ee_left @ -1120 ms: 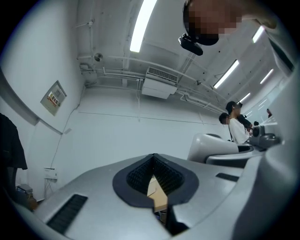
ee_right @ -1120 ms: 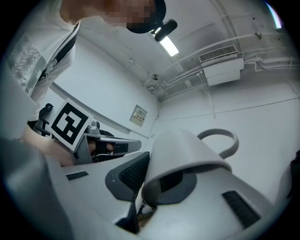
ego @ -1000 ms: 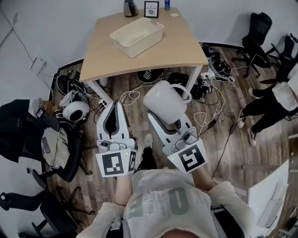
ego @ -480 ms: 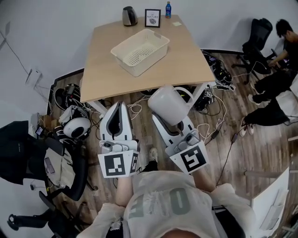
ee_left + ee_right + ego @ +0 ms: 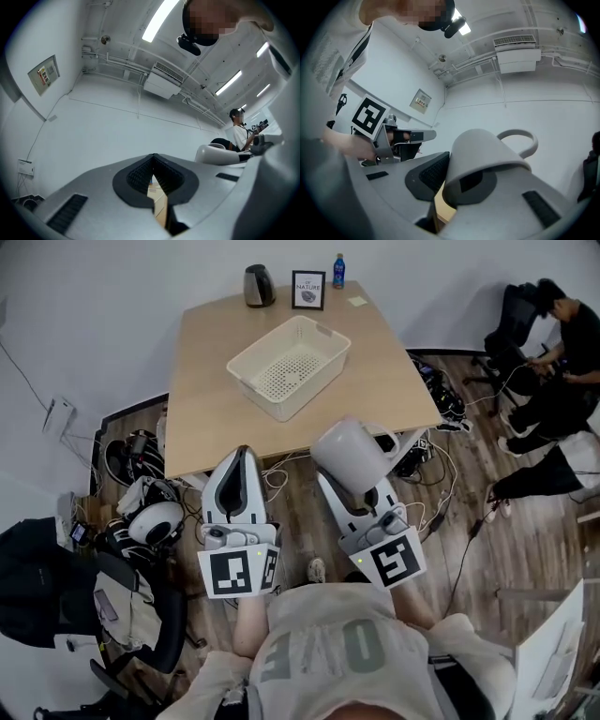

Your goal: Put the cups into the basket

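A cream perforated basket (image 5: pixel 319 382) sits empty on the wooden table (image 5: pixel 211 404), ahead of both grippers. My right gripper (image 5: pixel 354 491) is shut on a white mug (image 5: pixel 352 456), held tilted with its handle to the right, just short of the table's near edge. In the right gripper view the mug (image 5: pixel 483 159) sits over one jaw, its wall pinched between the pads. My left gripper (image 5: pixel 240 456) is shut with nothing in it, beside the right one; its jaws (image 5: pixel 153 158) meet at the tip.
A kettle (image 5: pixel 260 285), a framed card (image 5: pixel 307 289), a blue bottle (image 5: pixel 338 270) and a yellow note (image 5: pixel 356 302) stand at the table's far edge. Cables lie on the floor under the table. Office chairs stand left and right, and a person (image 5: pixel 562 324) sits at far right.
Both grippers have moved toward the table, side by side. The table and basket now lie closer in view. The mug stays in the right gripper.
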Available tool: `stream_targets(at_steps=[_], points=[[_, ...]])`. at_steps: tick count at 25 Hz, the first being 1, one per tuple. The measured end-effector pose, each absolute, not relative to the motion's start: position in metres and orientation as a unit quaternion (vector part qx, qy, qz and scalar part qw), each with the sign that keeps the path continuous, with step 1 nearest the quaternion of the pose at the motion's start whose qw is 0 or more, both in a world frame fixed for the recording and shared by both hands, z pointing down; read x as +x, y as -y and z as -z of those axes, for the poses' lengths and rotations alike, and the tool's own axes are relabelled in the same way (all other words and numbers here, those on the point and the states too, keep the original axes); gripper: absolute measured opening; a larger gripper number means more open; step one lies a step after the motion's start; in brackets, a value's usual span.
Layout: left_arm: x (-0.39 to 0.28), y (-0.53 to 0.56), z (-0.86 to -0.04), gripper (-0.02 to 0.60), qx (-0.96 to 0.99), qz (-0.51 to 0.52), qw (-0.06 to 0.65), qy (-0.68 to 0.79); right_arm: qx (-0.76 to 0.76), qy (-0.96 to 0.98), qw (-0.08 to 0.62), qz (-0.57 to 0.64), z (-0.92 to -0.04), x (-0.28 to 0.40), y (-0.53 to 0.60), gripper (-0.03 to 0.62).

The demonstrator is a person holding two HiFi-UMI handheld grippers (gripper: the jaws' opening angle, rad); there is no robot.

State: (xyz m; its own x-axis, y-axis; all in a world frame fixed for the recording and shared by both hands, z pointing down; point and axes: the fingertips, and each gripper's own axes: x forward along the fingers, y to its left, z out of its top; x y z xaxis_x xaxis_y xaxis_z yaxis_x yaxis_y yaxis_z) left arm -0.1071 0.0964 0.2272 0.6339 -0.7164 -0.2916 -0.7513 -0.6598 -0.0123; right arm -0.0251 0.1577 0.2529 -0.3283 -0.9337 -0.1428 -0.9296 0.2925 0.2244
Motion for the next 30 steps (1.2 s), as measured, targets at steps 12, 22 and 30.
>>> stream_targets(at_steps=[12, 22, 30], points=[[-0.085, -0.030, -0.245, 0.005, -0.905, -0.120, 0.044, -0.406, 0.590, 0.798, 0.022, 0.122, -0.266, 0.004, -0.091, 0.034], [-0.042, 0.086, -0.238, 0.005, -0.883, -0.119, 0.063, -0.450, 0.563, 0.815, 0.012, 0.133, -0.267, 0.060, 0.035, 0.034], [0.015, 0.178, -0.243, 0.005, -0.878, -0.106, 0.056, -0.463, 0.552, 0.825, 0.021, 0.121, -0.269, 0.120, 0.130, 0.034]])
